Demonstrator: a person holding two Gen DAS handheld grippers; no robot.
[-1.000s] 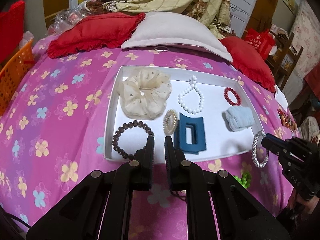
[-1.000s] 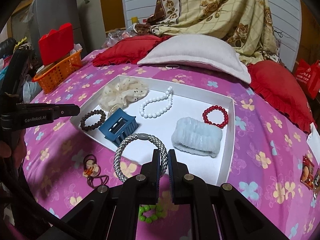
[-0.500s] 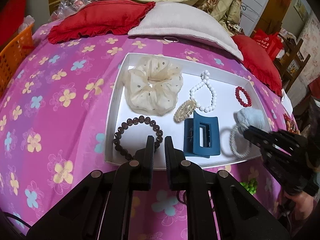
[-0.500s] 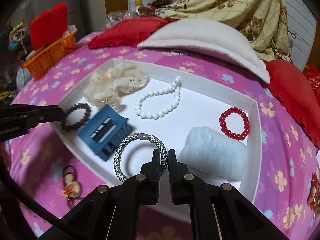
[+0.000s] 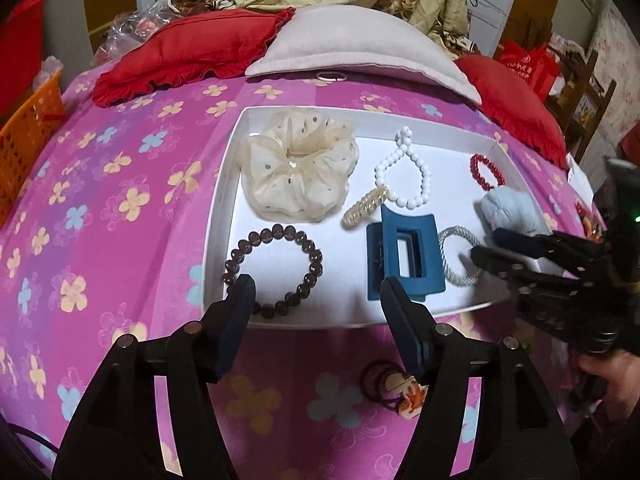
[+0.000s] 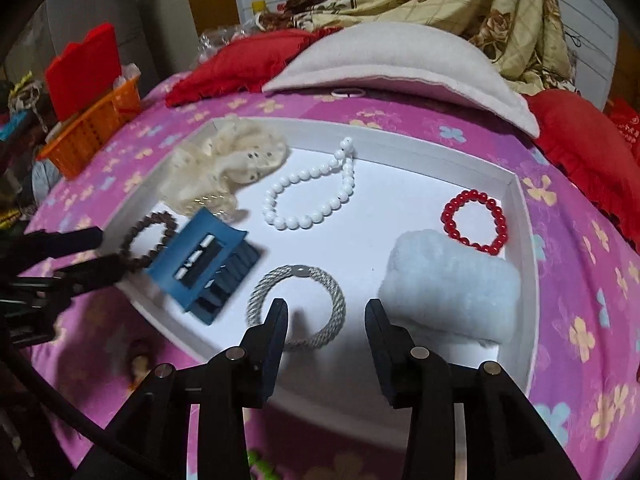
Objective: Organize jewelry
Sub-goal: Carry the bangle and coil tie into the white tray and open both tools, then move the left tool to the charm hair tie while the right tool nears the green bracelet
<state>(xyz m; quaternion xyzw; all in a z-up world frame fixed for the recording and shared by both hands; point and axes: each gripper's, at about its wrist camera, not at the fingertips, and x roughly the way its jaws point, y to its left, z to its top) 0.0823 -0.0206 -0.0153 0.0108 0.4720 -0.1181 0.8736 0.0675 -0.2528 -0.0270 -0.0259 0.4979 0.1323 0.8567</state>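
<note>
A white tray [image 5: 224, 216] on the bed holds a cream scrunchie [image 5: 298, 172], a white bead bracelet [image 5: 404, 176], a red bead bracelet [image 5: 486, 172], a blue claw clip [image 5: 404, 256] and a pale blue fuzzy band [image 6: 448, 284]. My left gripper [image 5: 317, 284] is opening above the tray's near edge; a brown bead bracelet [image 5: 276, 270] lies between its fingers, untouched. My right gripper [image 6: 326, 306] is also opening. A silver braided hair tie [image 6: 296, 306] lies flat in the tray under it, free of the pads.
Dark hair ties with a charm [image 5: 396, 388] and green beads [image 6: 256, 464] lie on the pink flowered bedspread in front of the tray. An orange basket [image 5: 24, 148] stands at the left; red and white pillows [image 5: 352, 48] lie behind the tray.
The right gripper brought the silver hair tie from outside into the tray and let go of it. Both grippers went from shut to parted. The left one stayed over the brown bracelet.
</note>
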